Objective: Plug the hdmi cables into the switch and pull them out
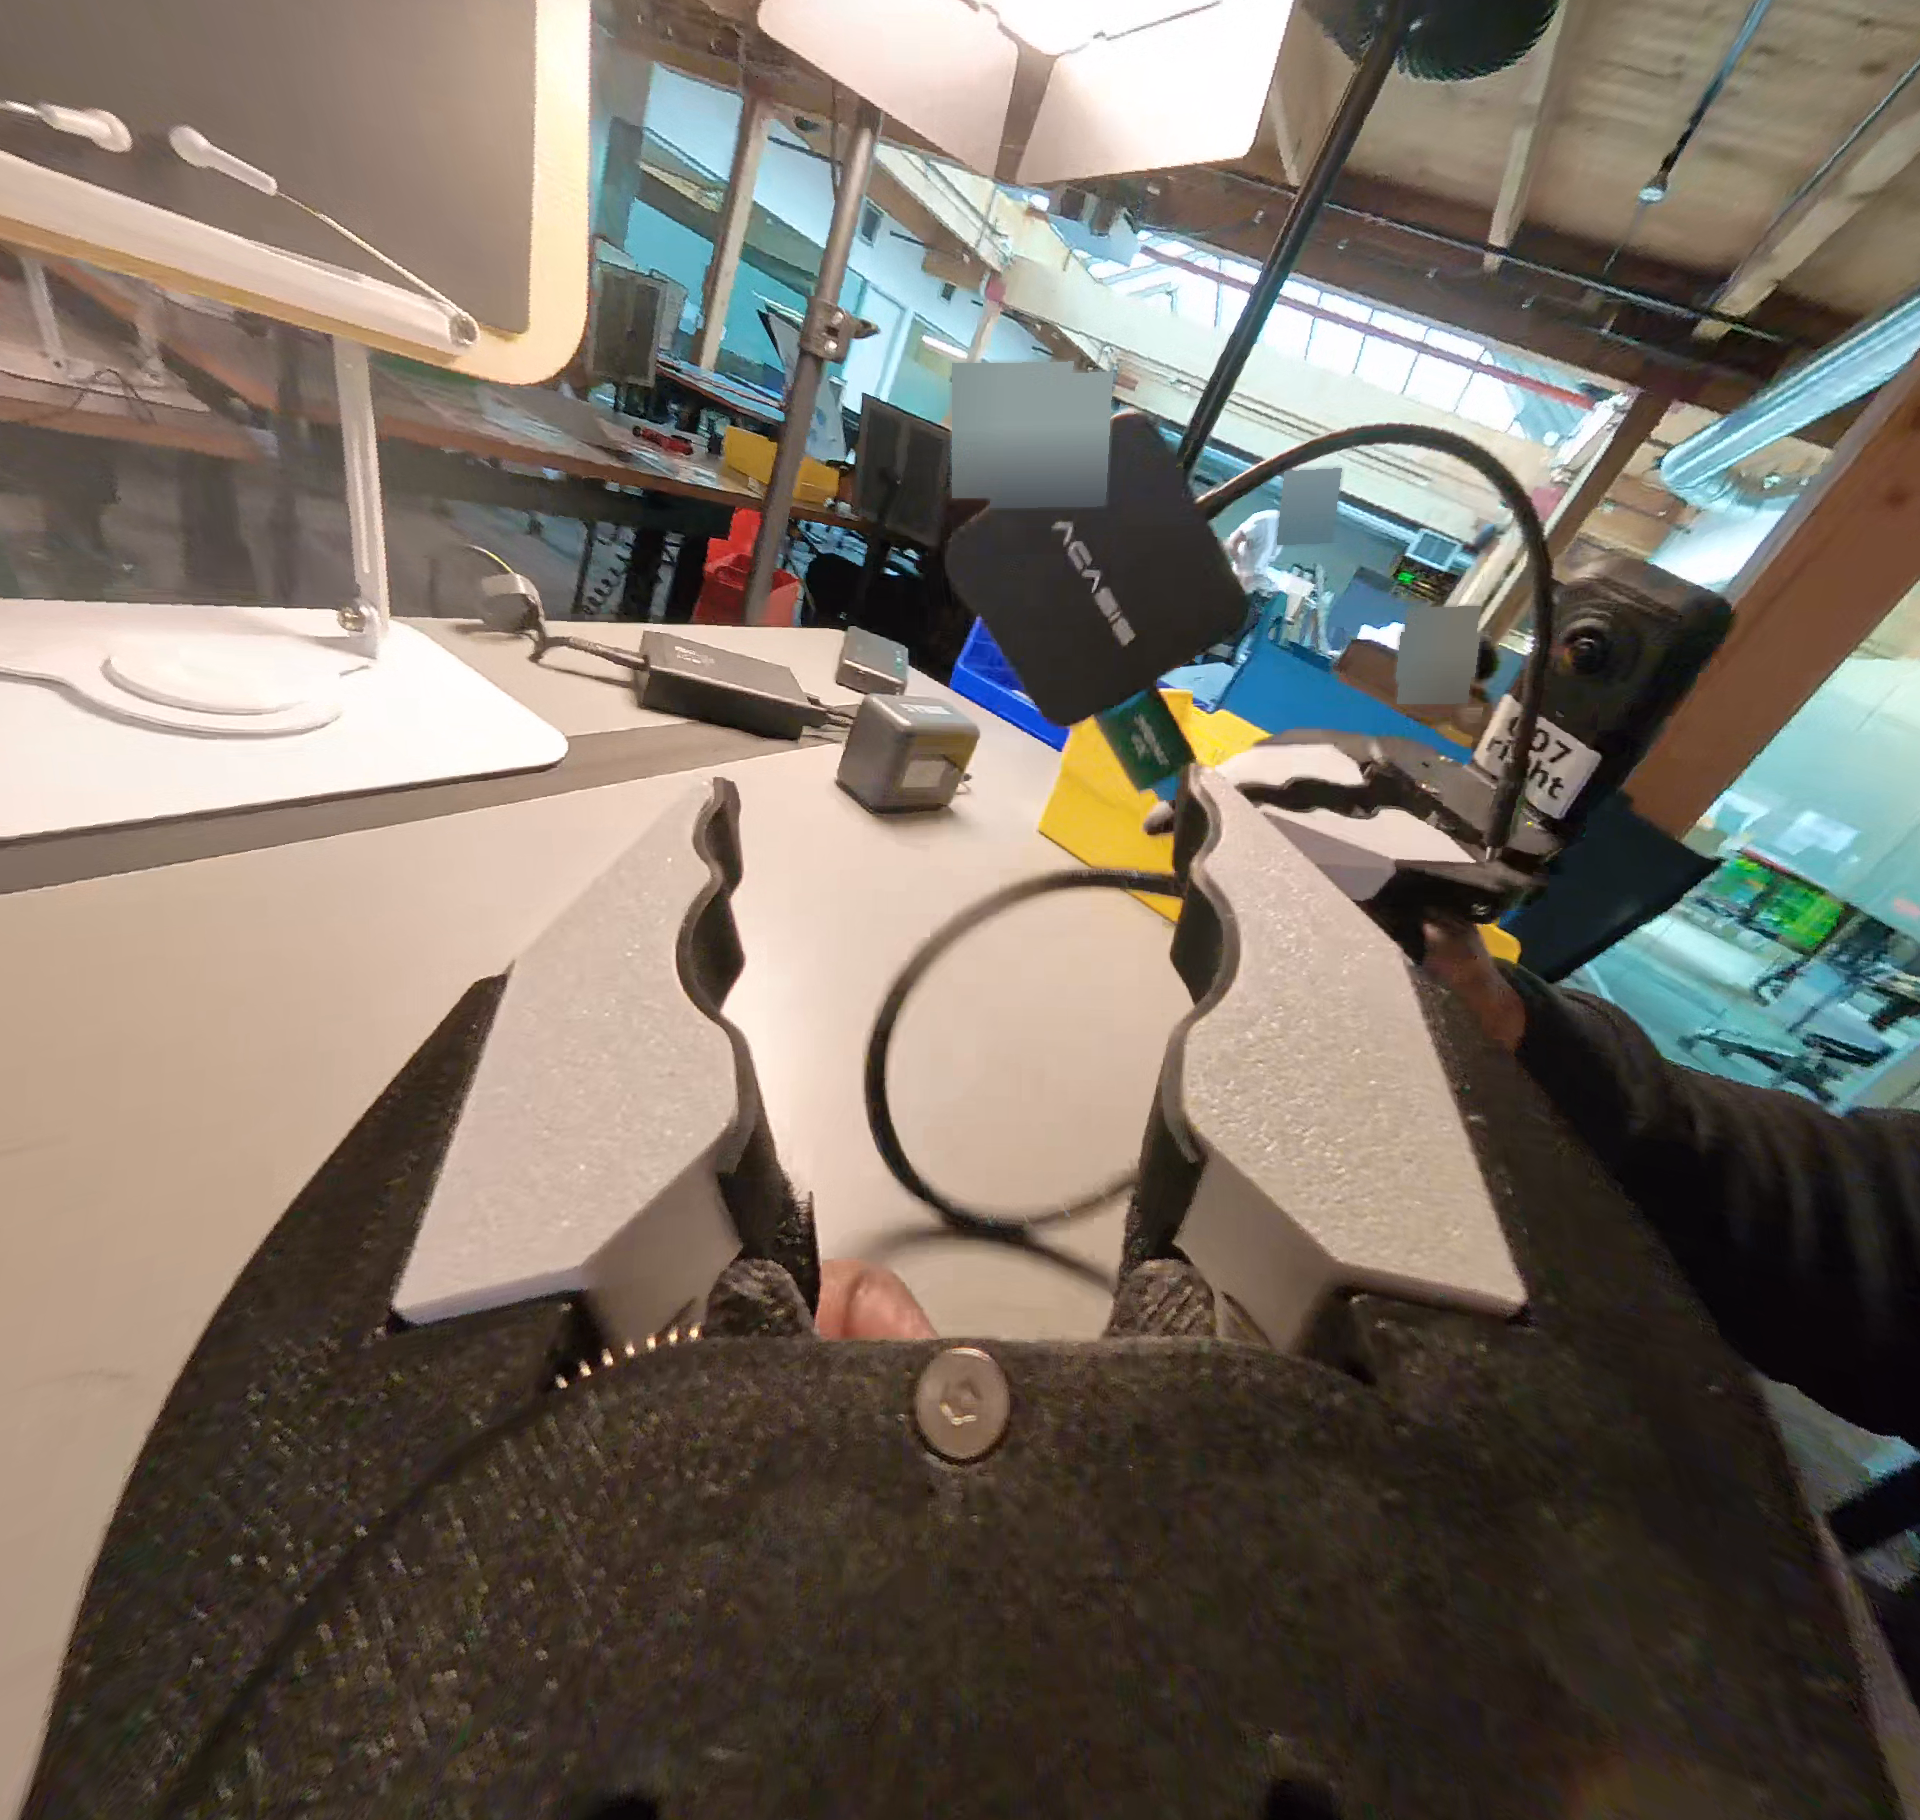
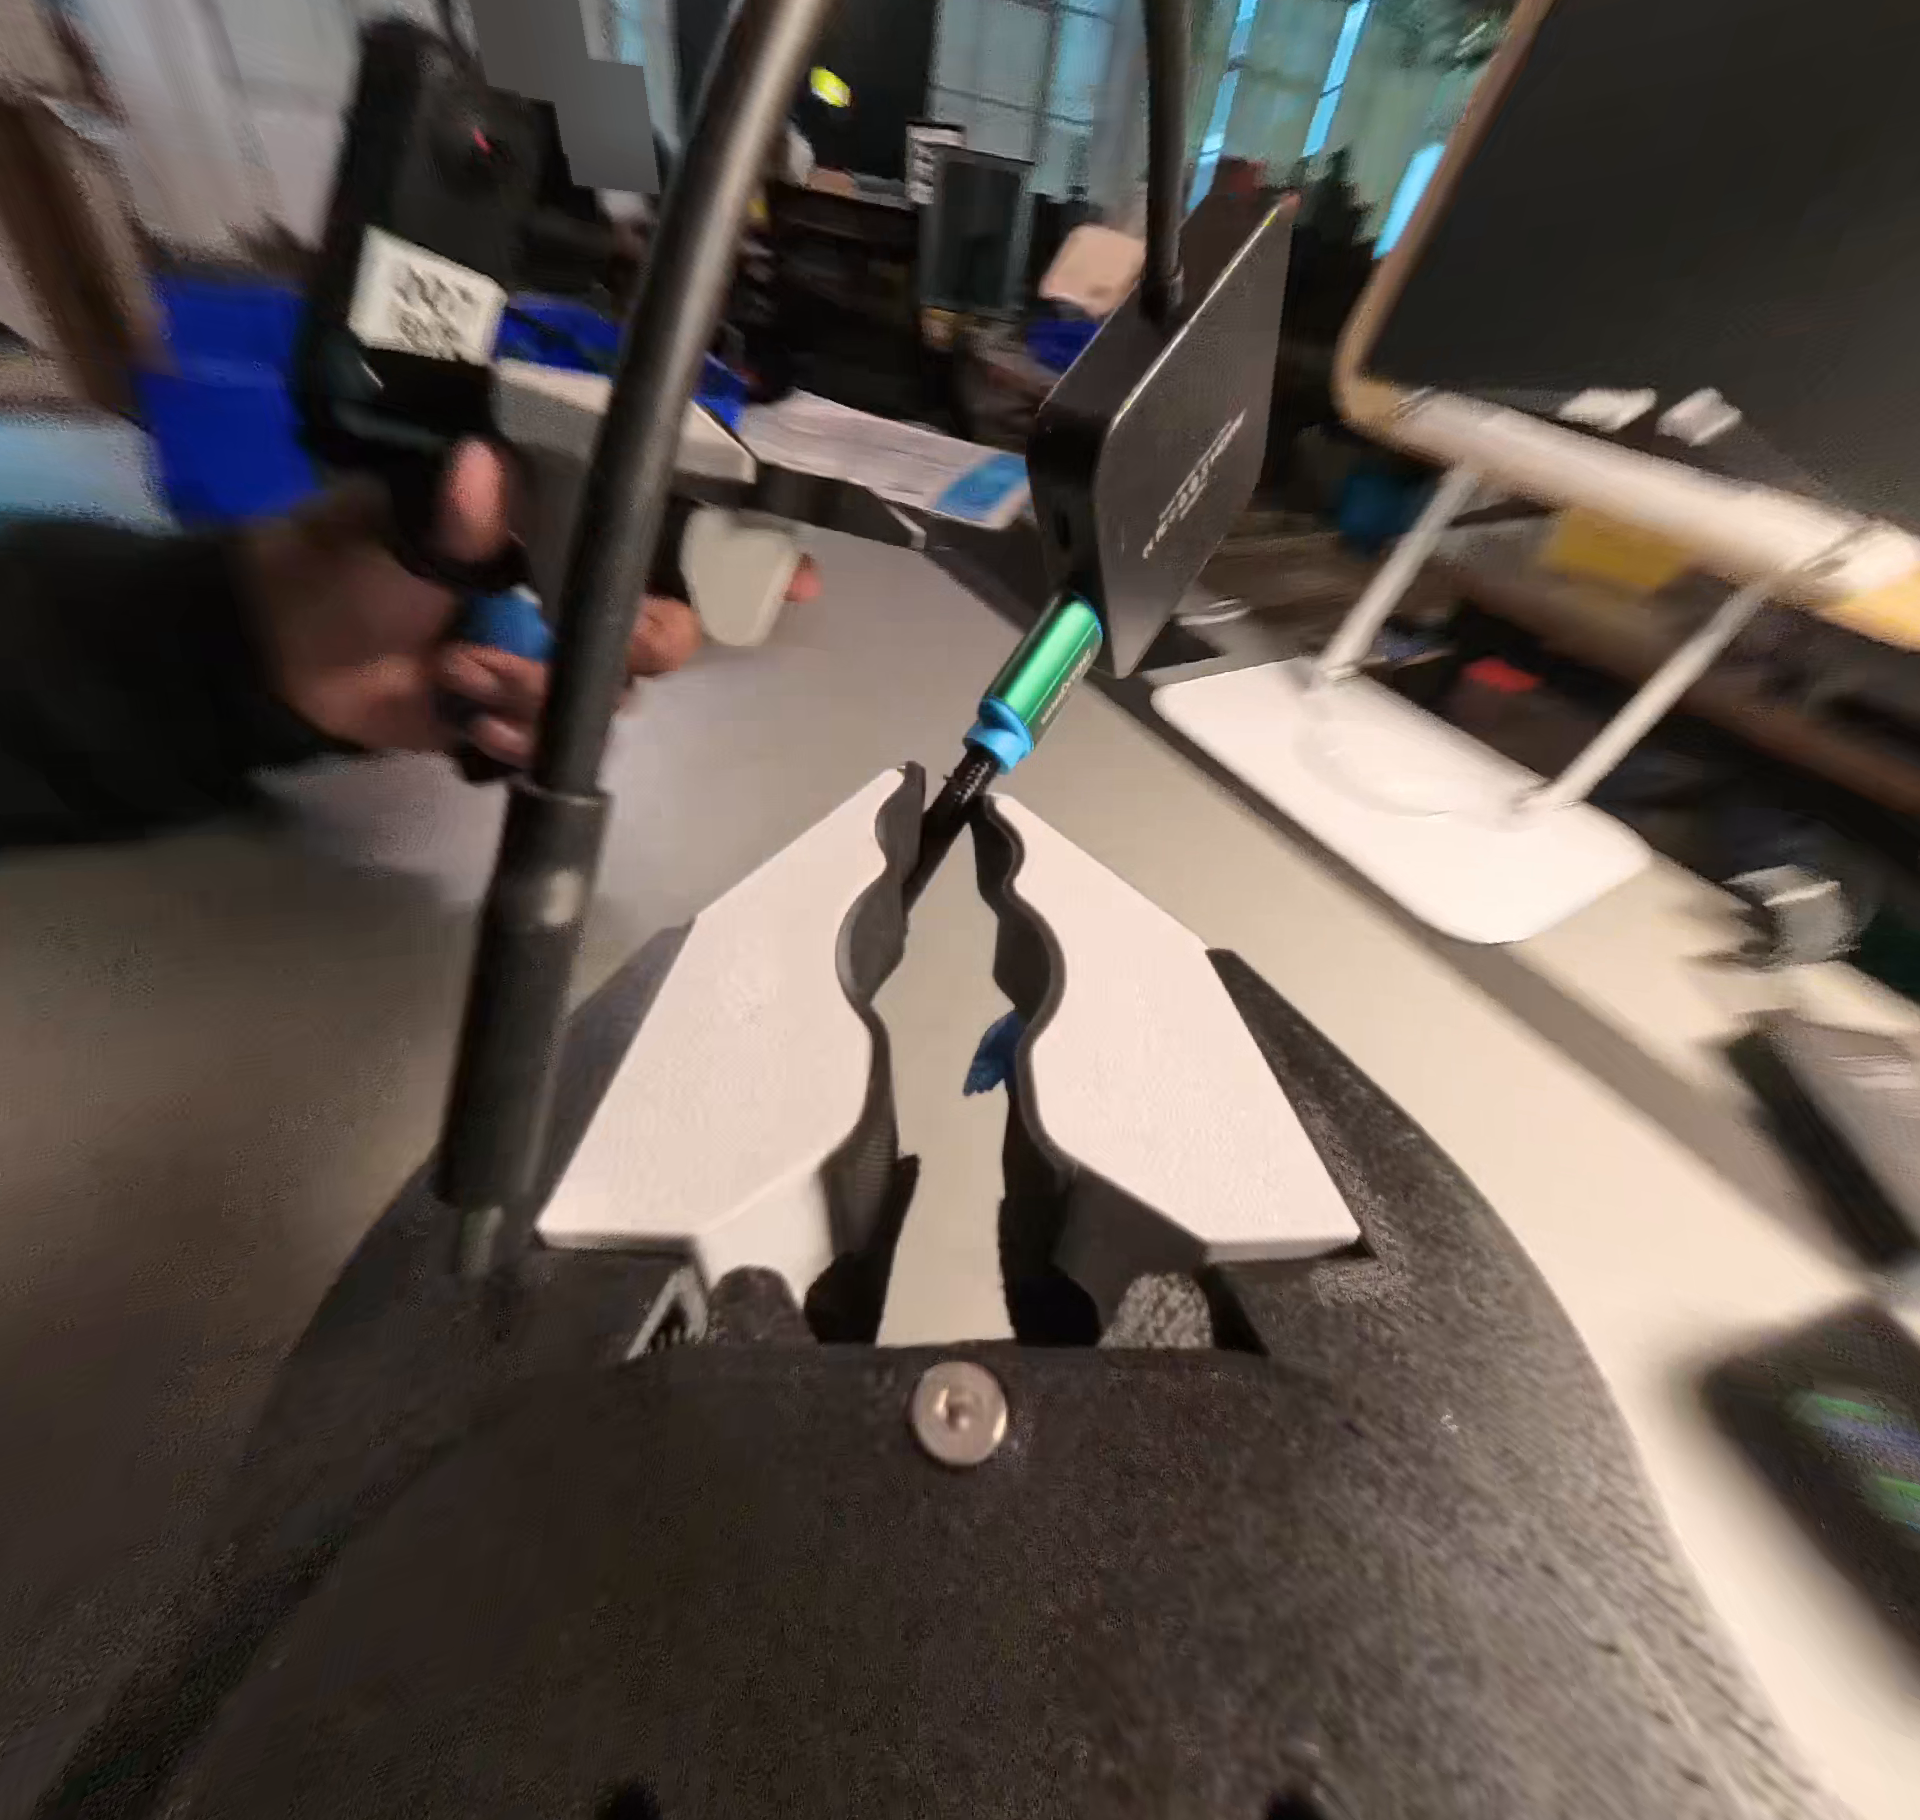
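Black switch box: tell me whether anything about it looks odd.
The black switch box is off the table, tilted in mid-air, apparently hanging from the cable with the green plug that the right gripper pinches just below the plug. The left gripper is open, holding nothing, so nothing visible steadies the box.

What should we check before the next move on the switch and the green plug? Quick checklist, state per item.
1. Right claw grip: shut on the black cable just behind the green plug, not on the plug body. Not ok for a firm pull.
2. Plug seated in the switch: looks inserted. Ok, though depth cannot be told.
3. Switch supported: it hangs in the air off the table, held only by its cables. Not ok.
4. Left claw: open and empty, free to steady the switch. Ok.
5. Cable loop between the left claw's fingers: snag risk. Not ok.
6. Image sharpness: right wrist view is motion blurred. Port alignment cannot be told.
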Tool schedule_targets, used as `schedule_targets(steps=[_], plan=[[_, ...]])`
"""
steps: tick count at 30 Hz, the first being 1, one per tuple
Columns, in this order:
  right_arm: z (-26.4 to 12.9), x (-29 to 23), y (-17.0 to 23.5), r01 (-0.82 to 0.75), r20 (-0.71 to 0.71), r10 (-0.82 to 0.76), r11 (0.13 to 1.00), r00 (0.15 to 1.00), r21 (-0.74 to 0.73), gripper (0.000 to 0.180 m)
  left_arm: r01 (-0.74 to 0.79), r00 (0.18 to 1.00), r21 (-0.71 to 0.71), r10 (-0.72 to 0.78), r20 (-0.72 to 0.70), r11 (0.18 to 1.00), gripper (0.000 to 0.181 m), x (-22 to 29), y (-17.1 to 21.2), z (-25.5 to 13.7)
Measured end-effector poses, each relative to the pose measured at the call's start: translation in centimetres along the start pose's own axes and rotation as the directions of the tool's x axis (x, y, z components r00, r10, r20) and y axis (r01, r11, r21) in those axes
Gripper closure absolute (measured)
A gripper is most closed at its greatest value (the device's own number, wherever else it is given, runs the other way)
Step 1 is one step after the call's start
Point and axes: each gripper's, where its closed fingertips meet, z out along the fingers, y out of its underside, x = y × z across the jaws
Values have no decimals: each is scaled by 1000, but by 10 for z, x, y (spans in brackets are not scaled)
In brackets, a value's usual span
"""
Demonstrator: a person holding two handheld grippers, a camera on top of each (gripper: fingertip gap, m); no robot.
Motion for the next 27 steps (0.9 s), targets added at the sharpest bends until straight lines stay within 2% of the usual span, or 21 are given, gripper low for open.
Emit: schedule_targets(steps=[3,6,10,13,15,18,23,25,27], plan=[[-8,14,-1,316,-165,-328,944,930,-95,170,55,996,-17,-56,-66,998,94,7,-5,-3],[-2,7,17,512,-158,-547,832,822,-215,172,127,983,-50,-132,-125,991,92,14,-6,-5],[18,-15,58,609,-23,-642,738,767,-290,172,243,960,-190,-264,-98,951,85,3,23,-3],[27,-32,74,625,59,-636,731,769,-274,172,261,961,-264,-276,-19,929,86,-13,47,-2],[29,-36,75,633,69,-641,727,765,-265,172,264,962,-325,-270,28,908,86,-20,62,-2],[28,-37,72,632,62,-638,737,768,-240,172,238,968,-411,-249,27,880,90,-18,80,-4],[25,-45,67,643,82,-639,746,765,-176,172,201,962,-490,-266,-66,848,125,-2,98,-3],[25,-45,70,652,87,-649,735,756,-184,172,188,950,-487,-283,-128,853,149,7,100,-3],[25,-43,72,651,85,-648,735,757,-187,172,174,939,-478,-292,-184,861,162,16,99,-2]])
